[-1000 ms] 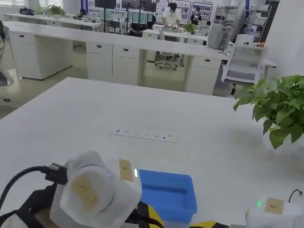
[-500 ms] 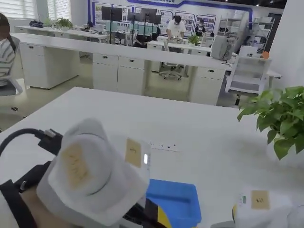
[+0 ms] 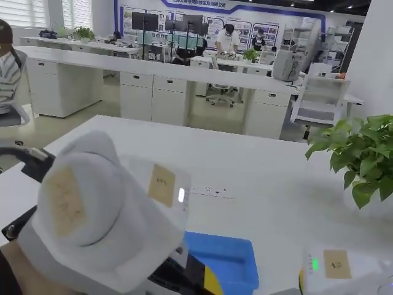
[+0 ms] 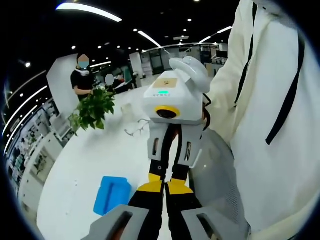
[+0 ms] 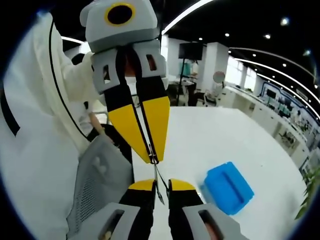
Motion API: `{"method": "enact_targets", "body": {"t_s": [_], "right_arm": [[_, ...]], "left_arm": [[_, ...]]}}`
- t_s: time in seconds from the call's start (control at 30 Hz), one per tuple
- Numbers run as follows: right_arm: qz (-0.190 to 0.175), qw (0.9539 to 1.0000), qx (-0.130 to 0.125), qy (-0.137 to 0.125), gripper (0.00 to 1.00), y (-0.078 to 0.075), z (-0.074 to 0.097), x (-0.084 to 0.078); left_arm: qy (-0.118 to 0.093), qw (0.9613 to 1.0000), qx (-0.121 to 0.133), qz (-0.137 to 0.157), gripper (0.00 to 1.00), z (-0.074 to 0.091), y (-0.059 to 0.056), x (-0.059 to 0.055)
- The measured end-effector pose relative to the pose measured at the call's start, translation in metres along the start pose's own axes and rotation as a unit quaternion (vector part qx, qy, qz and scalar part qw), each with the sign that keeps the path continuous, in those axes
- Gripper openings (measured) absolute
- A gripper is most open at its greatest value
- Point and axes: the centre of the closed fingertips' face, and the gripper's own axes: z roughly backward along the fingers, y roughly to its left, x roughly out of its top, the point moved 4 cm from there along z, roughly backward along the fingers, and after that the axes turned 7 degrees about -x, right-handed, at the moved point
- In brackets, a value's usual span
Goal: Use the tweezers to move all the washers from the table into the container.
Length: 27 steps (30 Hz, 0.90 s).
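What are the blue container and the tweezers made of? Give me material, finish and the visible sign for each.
The blue container is probably moulded plastic, smooth with a dull sheen: the colour is even and saturated, and the corners and rim are rounded. The tweezers look like metal: thin, grey, with a faint glint. They are too small to tell the finish for certain.

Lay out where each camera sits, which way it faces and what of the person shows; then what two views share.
Left gripper view: rides the left hand-held gripper, facing the right hand-held gripper and the person's white coat.
Right gripper view: rides the right one, facing the left one's jaws shut on tweezers; coat at left.
Head view: on the headset, facing forward and down over the white table; both gripper housings at the bottom.
Shared: the blue container shows in all three.
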Motion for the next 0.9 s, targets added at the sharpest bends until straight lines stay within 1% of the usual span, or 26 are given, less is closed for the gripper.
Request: {"method": "enact_targets", "body": {"t_s": [0.07,0.13,0.17,0.2,0.27,0.37,0.43,0.5,0.53,0.57,0.6,0.63,0.67,0.7,0.73,0.77,0.8,0.83,0.9], "right_arm": [[0.005,1.0000,-0.001,-0.002,0.06,0.001,0.000,0.001],[0.007,1.0000,0.004,-0.003,0.05,0.002,0.001,0.004],[0.008,0.9999,0.007,0.001,0.05,0.003,-0.001,0.003],[0.013,0.9999,0.009,-0.001,0.04,0.003,-0.001,0.003],[0.017,0.9998,0.009,0.000,0.04,0.004,-0.002,0.002],[0.014,0.9998,0.014,0.001,0.02,0.005,-0.004,0.001],[0.015,0.9998,0.010,0.000,0.01,0.005,-0.005,-0.001],[-0.001,0.9999,0.009,0.004,0.01,0.002,-0.009,-0.006],[-0.015,0.9998,0.010,0.001,0.01,0.000,-0.010,-0.008],[-0.025,0.9996,0.010,-0.002,0.01,-0.001,-0.012,-0.009],[-0.037,0.9993,0.010,-0.004,0.01,-0.004,-0.014,-0.011],[-0.041,0.9991,0.009,-0.005,0.01,-0.006,-0.015,-0.012],[-0.042,0.9991,0.009,-0.006,0.01,-0.008,-0.017,-0.012],[-0.045,0.9990,0.007,-0.007,0.01,-0.012,-0.019,-0.012],[-0.045,0.9989,0.005,-0.009,0.01,-0.015,-0.021,-0.012],[-0.048,0.9988,0.002,-0.013,0.01,-0.020,-0.023,-0.012],[-0.053,0.9985,0.000,-0.016,0.01,-0.024,-0.024,-0.011],[-0.058,0.9981,-0.001,-0.020,0.01,-0.027,-0.026,-0.011],[-0.075,0.9966,-0.009,-0.034,0.01,-0.037,-0.030,-0.009]], "left_arm": [[0.001,1.0000,0.001,-0.001,0.00,-0.001,-0.001,0.000],[0.009,1.0000,0.002,-0.004,0.00,-0.002,-0.003,-0.003],[0.008,0.9999,0.003,-0.006,0.00,-0.002,-0.004,-0.003],[0.008,0.9999,0.005,-0.007,0.00,-0.003,-0.004,-0.003],[0.005,0.9999,0.012,-0.006,0.00,-0.003,-0.004,-0.005],[-0.008,0.9997,0.021,0.008,0.00,-0.002,-0.004,-0.008],[-0.029,0.9980,0.054,0.017,0.00,-0.003,0.000,-0.011],[-0.043,0.9946,0.088,0.034,0.01,-0.004,0.004,-0.019],[-0.054,0.9910,0.107,0.060,0.06,-0.006,0.005,-0.025],[-0.063,0.9877,0.118,0.081,0.12,-0.006,0.005,-0.030],[-0.086,0.9811,0.131,0.114,0.22,-0.007,0.006,-0.034],[-0.101,0.9754,0.144,0.133,0.27,-0.006,0.006,-0.038],[-0.111,0.9681,0.167,0.151,0.29,-0.004,0.008,-0.043],[-0.120,0.9585,0.199,0.165,0.32,-0.001,0.009,-0.051],[-0.124,0.9521,0.218,0.176,0.36,0.000,0.009,-0.057],[-0.126,0.9415,0.245,0.194,0.39,0.003,0.009,-0.066],[-0.125,0.9346,0.264,0.202,0.46,0.005,0.009,-0.073],[-0.116,0.9231,0.296,0.216,0.52,0.008,0.010,-0.085],[-0.102,0.9092,0.335,0.225,0.63,0.012,0.011,-0.101]]}}
